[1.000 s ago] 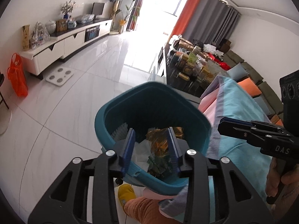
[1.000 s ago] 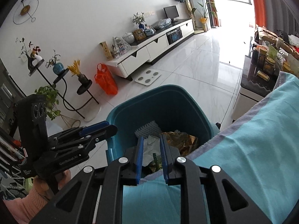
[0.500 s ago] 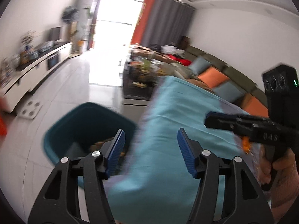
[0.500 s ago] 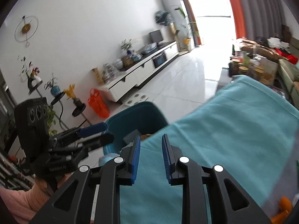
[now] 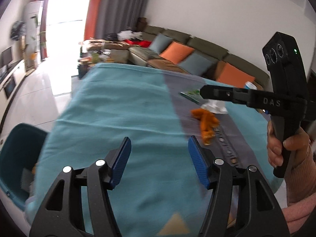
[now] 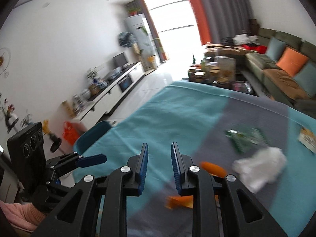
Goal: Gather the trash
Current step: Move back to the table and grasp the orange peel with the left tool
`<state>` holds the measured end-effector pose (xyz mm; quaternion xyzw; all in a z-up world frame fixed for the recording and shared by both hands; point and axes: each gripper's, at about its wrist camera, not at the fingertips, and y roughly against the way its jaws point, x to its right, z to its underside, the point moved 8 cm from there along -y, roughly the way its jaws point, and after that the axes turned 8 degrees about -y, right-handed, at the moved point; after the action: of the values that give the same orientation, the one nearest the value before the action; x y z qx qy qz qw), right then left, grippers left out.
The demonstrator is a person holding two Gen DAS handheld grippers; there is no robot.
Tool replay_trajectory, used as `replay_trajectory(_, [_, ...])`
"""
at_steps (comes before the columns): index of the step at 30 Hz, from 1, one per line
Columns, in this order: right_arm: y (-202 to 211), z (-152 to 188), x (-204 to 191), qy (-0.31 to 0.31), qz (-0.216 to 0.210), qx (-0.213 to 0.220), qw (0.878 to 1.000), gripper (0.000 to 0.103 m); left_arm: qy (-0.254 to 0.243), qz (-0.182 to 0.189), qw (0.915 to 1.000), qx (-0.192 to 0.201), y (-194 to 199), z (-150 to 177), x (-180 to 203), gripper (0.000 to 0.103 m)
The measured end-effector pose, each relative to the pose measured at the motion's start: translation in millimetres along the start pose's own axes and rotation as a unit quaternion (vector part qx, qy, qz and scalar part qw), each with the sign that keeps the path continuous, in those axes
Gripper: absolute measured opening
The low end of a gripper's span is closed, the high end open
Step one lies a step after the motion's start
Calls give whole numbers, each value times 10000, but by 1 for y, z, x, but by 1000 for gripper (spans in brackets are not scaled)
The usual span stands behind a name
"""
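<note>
Orange peel (image 5: 206,123) and a crumpled tissue (image 6: 260,165) are seen on the tablecloth (image 5: 122,108); both are judged light and soft, best pinched mid-bulk. Left gripper (image 5: 159,161) and right gripper (image 6: 159,166) are spread, empty.

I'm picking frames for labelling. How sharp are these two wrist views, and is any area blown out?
Left wrist view: the window is blown out white, the orange peel and teal bin are motion-smeared, while the left gripper stays crisp. Right wrist view: the white tissue and green wrapper are blurred, the window glares, and walls bend from fisheye.
</note>
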<state>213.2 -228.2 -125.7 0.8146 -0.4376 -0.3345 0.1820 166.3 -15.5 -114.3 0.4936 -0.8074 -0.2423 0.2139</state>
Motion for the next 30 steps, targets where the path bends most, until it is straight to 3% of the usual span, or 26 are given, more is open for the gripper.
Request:
replay_trajectory(5, [18, 4, 49, -461, 400, 213, 9979, 25, -325, 183, 9990, -263, -29, -5, 31, 62])
replay_trajectory(7, [23, 5, 69, -675, 584, 286, 9956, 40, -387, 256, 9984, -335, -39, -8, 40, 63])
replay_trajectory(8, [25, 6, 80, -796, 670, 321, 9941, 42, -407, 266, 9981, -386, -44, -10, 45, 63])
replay_trajectory(17, [19, 17, 134, -1443, 982, 281, 9842, 45, -455, 418, 9951, -769, -77, -9, 68, 61])
replay_trajectory(23, [3, 21, 142, -1617, 905, 193, 9825, 45, -437, 469, 9931, -982, -89, -4, 70, 49])
replay_trajectory(26, [-1, 23, 145, -1666, 852, 156, 9822, 44, -415, 526, 9925, -1021, -92, -4, 70, 33])
replay_trajectory(28, [-4, 24, 147, -1700, 840, 128, 9818, 37, -394, 590, 9918, -1059, -94, -3, 72, 23])
replay_trajectory(30, [-3, 25, 147, -1711, 811, 92, 9819, 24, -425, 625, 9914, -1067, -94, -2, 74, 20])
